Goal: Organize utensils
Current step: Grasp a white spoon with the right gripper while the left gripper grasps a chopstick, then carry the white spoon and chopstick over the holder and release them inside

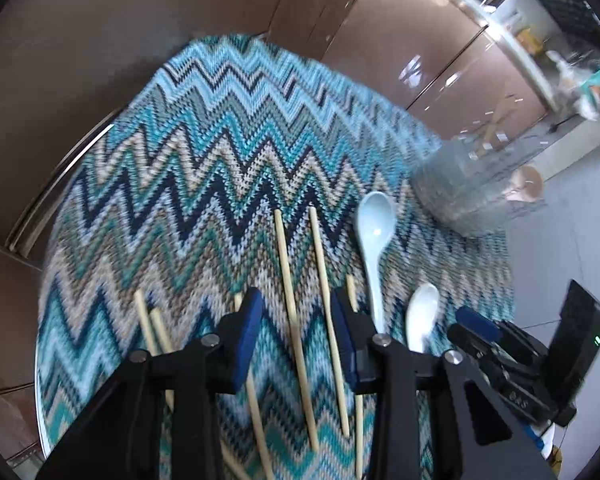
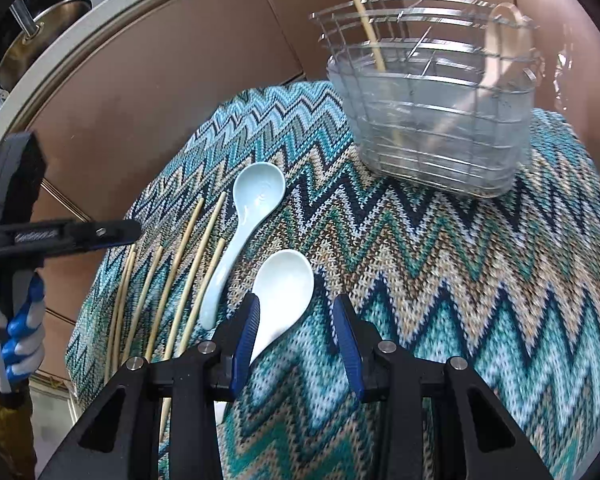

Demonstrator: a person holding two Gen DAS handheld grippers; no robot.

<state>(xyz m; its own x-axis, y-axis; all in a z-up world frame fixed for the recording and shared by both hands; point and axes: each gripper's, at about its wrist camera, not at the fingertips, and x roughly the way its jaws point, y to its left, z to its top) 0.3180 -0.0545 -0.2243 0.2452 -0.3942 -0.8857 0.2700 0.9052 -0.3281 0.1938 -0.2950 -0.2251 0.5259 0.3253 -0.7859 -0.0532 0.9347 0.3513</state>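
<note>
Several wooden chopsticks (image 1: 287, 280) lie side by side on a zigzag-patterned cloth (image 1: 220, 152). My left gripper (image 1: 298, 316) is open just above them, two chopsticks between its jaws. A pale blue spoon (image 1: 374, 220) and a white spoon (image 1: 420, 316) lie to their right. In the right wrist view my right gripper (image 2: 296, 316) is open over the white spoon (image 2: 284, 292), whose bowl lies between the jaws. The blue spoon (image 2: 256, 192) and chopsticks (image 2: 188, 248) lie to its left. A wire utensil basket (image 2: 432, 108) stands at the back, holding a chopstick (image 2: 360, 16) and a wooden spoon (image 2: 500, 40).
The cloth covers a round table with a metal rim (image 2: 80, 56); brown panels (image 1: 380, 32) stand behind it. The left gripper and gloved hand (image 2: 16, 312) show at the left of the right wrist view. The basket (image 1: 460, 188) is blurred at the right of the left wrist view.
</note>
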